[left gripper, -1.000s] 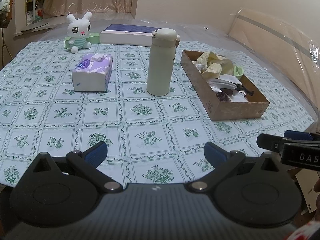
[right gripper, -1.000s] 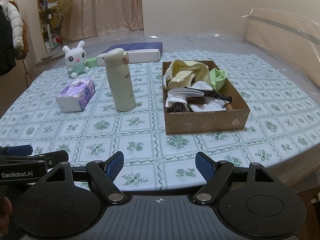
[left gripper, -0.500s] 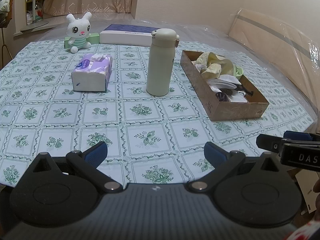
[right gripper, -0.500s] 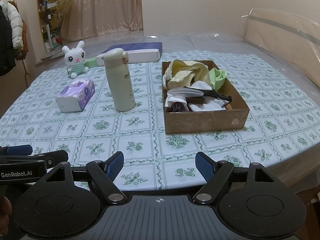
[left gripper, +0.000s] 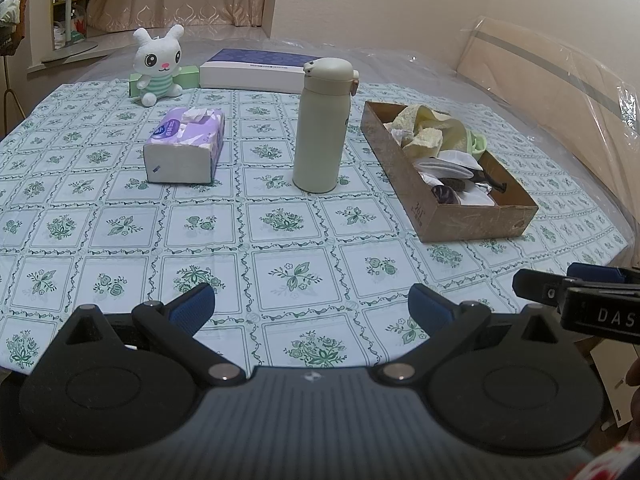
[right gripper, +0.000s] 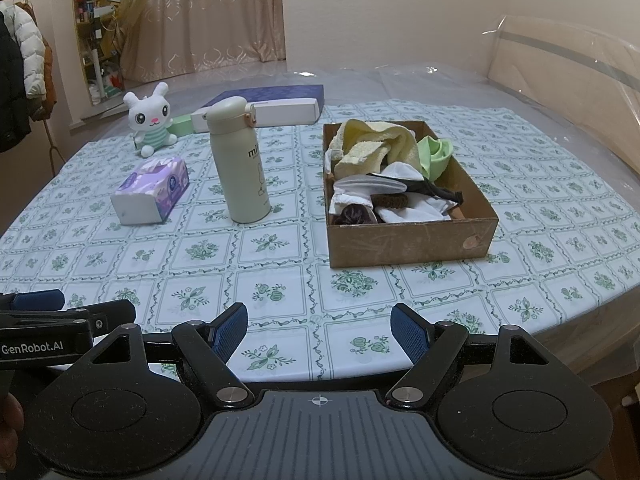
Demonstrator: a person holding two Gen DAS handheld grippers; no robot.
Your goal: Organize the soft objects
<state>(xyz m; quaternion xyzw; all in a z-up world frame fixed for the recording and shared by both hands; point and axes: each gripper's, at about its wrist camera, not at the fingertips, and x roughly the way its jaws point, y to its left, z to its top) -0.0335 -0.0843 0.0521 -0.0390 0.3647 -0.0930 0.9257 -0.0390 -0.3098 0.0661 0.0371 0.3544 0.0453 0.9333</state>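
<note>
Tongs (left gripper: 310, 308) unmoved, cardboard box (right gripper: 412, 242) unchanged, nothing held

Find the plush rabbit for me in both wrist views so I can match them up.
Left wrist view: the plush rabbit sits upper left, at the table's far edge.
Right wrist view: the plush rabbit sits left of centre, also far back.
Shared landmark: the cream flask stands upright to the rabbit's right, nearer the camera.

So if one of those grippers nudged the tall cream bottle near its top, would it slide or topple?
Probably topple. The cream bottle stands upright, tall on a narrow base, so a high push would likely tip it. Its smooth round body suggests it could then roll across the tablecloth, perhaps toward the tissue pack. How full it is cannot be told.
</note>
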